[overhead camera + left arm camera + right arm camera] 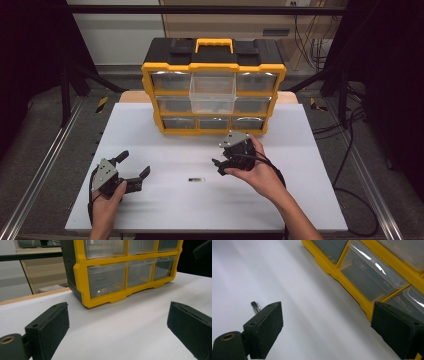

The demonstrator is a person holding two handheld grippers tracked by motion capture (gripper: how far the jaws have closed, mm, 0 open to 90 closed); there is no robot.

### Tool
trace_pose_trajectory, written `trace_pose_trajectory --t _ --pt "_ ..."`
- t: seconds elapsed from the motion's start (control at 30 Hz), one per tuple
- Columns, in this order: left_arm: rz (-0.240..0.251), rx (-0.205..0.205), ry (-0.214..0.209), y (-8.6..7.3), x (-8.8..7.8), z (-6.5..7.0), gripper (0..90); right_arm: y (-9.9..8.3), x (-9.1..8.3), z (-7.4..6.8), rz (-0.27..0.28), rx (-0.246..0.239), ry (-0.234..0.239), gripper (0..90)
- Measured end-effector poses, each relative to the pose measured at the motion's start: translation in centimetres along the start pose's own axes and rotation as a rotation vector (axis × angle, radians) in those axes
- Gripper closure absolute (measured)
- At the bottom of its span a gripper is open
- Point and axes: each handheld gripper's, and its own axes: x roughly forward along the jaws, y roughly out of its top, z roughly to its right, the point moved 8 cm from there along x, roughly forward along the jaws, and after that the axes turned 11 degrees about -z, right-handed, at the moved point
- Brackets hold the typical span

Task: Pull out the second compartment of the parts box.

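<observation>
Both grippers, left gripper (134,166) and right gripper (219,166), are sitting wide open and empty; small part (197,179), maybe a bit, is lying in front of the organizer (214,67); right one's lining up to grab it.

Open right claw (327,330), small metal part (255,306) behind one pad, yellow organizer (362,277) beyond

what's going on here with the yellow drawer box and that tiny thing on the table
A person holds a two-jaw gripper in each hand over a white table. Both the left gripper and the right gripper are open and hold nothing. A small dark part lies on the table between them, closer to the right gripper. Behind stands a yellow and black drawer organizer, with its top middle clear drawer pulled out. The part looks like the likely next pick.
</observation>
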Motion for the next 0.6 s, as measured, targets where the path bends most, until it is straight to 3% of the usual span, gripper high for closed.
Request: trace_pose_trajectory --t 0.13,0.27,0.47,0.6 --pt "0.001 -0.007 0.001 0.0 0.0 -0.2 3.9 0.0 0.5 -0.3 -0.001 0.011 0.018 9.8" --pt "-0.004 -0.002 0.005 0.0 0.0 -0.2 3.9 0.0 1.4 -0.7 -0.016 -0.011 0.045 9.2" --pt "-0.004 -0.008 0.014 0.0 -0.1 -0.5 3.8 0.1 2.8 -2.4 -0.039 -0.008 0.113 9.9" --pt "-0.005 -0.015 0.019 -0.1 -0.2 -0.7 3.8 0.4 3.4 -3.4 -0.041 -0.026 0.132 11.0"
